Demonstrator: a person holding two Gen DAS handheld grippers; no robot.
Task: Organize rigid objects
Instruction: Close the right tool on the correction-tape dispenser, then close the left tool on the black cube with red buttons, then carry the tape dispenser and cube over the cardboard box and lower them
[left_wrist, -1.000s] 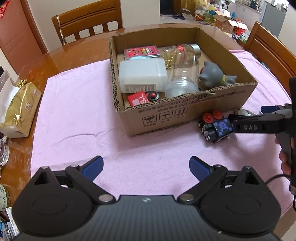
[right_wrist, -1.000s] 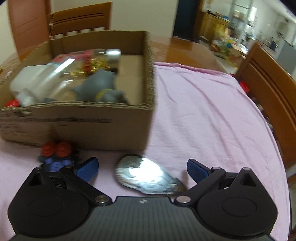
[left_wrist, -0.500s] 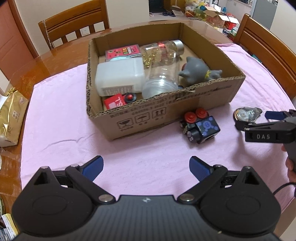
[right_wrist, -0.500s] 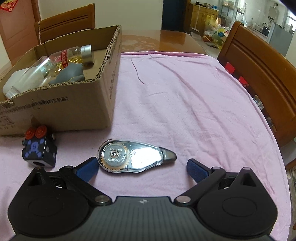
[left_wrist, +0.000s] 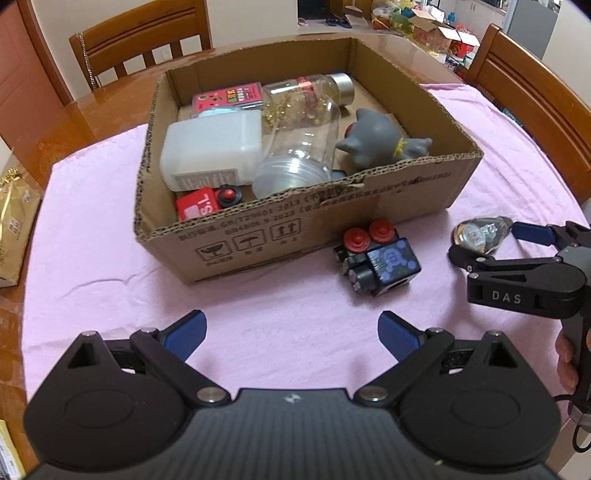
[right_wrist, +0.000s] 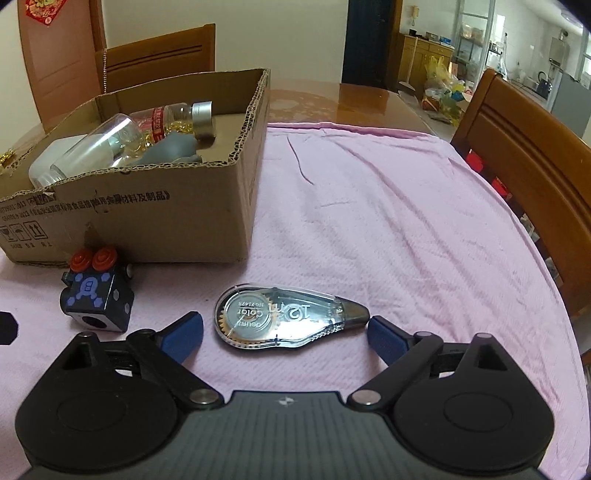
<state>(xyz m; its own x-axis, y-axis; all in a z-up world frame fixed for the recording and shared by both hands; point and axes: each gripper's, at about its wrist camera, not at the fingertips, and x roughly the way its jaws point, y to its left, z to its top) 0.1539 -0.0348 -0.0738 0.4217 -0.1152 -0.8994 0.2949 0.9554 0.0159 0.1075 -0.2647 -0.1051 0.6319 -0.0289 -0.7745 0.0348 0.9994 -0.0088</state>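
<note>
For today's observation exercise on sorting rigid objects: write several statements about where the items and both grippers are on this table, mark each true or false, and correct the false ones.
1. The correction tape dispenser lies inside the cardboard box. False: it lies on the pink cloth, outside the box.
2. The right gripper has the dispenser between its open jaws. True; they have just been closing.
3. The left gripper holds the fidget cube. False: it is open and empty.
4. The grey cat figure is in the box. True.
</note>
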